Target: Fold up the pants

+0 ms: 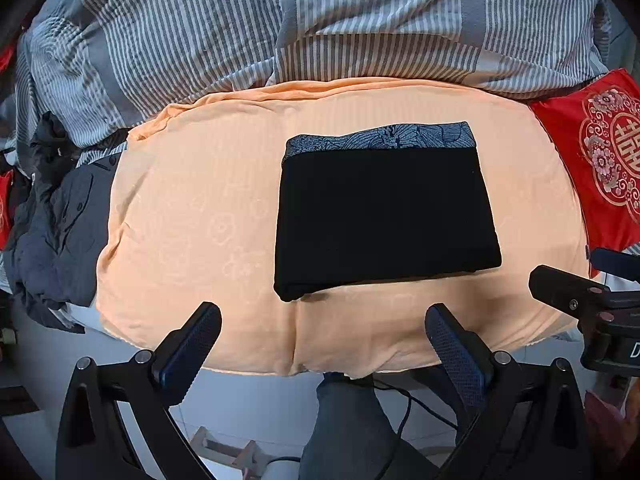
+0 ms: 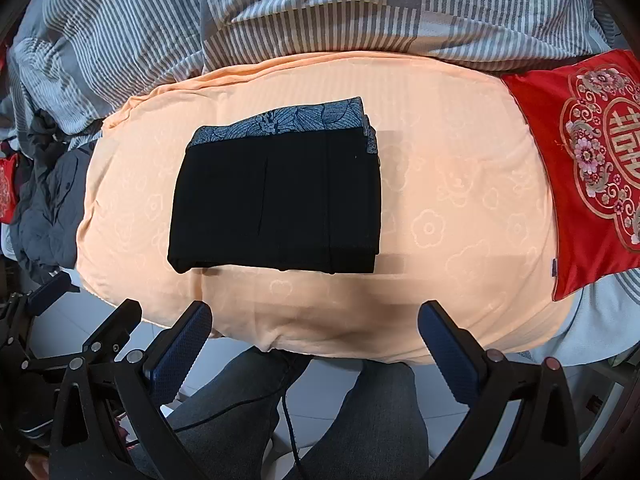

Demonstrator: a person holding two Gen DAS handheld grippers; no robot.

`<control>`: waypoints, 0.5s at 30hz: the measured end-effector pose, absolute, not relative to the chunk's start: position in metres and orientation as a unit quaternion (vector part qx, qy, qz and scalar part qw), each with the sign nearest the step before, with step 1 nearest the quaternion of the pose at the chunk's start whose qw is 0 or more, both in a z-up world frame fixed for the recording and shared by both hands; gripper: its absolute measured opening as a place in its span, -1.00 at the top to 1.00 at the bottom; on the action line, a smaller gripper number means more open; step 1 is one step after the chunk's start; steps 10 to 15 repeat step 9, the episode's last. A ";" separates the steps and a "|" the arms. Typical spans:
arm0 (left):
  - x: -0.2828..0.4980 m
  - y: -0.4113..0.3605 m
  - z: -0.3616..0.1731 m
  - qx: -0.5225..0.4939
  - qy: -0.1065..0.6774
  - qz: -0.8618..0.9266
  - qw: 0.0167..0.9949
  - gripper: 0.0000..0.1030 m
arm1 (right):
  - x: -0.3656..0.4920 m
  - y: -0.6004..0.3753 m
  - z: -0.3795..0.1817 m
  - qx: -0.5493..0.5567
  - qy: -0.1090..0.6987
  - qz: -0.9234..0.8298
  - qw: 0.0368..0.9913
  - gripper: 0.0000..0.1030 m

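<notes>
The black pants (image 1: 384,212) lie folded into a compact rectangle on the orange sheet (image 1: 200,208), with a blue patterned waistband along the far edge. From the right wrist, the folded pants (image 2: 276,200) sit left of centre on the orange sheet (image 2: 460,208). My left gripper (image 1: 322,334) hovers open near the bed's front edge, short of the pants, with nothing between its fingers. My right gripper (image 2: 314,330) is open too, held back from the pants and holding nothing. The right gripper's body (image 1: 580,296) shows at the left wrist view's right edge.
A striped grey duvet (image 1: 280,20) is heaped behind the sheet. A red embroidered cushion (image 2: 592,160) lies at the right. Dark grey clothes (image 1: 52,220) are piled at the left. A person's legs in grey trousers (image 2: 340,420) and a black cable are below the bed edge.
</notes>
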State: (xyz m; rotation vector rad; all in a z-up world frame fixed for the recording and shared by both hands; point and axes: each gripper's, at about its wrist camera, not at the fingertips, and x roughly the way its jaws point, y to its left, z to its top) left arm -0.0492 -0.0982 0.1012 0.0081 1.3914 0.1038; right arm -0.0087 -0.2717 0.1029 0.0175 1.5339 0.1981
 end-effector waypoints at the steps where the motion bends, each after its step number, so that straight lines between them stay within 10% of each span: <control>1: -0.049 -0.099 0.101 0.003 0.641 0.048 0.766 -0.99 | -0.009 -0.272 0.103 0.008 0.693 0.089 0.715 -1.00; 15: -0.051 -0.105 0.104 0.006 0.632 0.037 0.774 -0.99 | -0.007 -0.274 0.104 0.012 0.694 0.088 0.714 -1.00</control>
